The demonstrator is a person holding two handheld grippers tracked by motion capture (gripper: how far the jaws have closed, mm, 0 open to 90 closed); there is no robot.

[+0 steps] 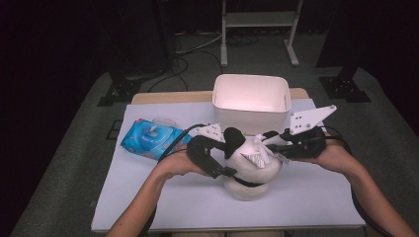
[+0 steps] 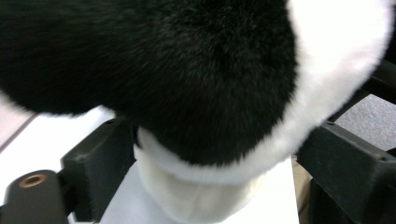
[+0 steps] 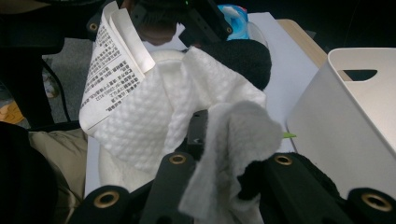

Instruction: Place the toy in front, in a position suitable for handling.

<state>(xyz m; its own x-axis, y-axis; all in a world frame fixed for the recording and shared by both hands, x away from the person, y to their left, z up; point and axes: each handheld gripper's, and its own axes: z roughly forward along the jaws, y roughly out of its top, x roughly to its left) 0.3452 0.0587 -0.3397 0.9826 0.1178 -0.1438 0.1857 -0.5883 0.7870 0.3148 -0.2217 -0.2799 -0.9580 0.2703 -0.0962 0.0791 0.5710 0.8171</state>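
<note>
Here my left hand-held gripper has its jaws spread wide on either side of the plush toy, the black fur between them; whether the pads press it I cannot tell. The toy sits mid-bench, toward the near edge. My right hand-held gripper is clamped on a white wipe lying against the toy's top beside its paper tag. Farther left lies the wipes pack; beyond the toy stands the white bin.
</note>
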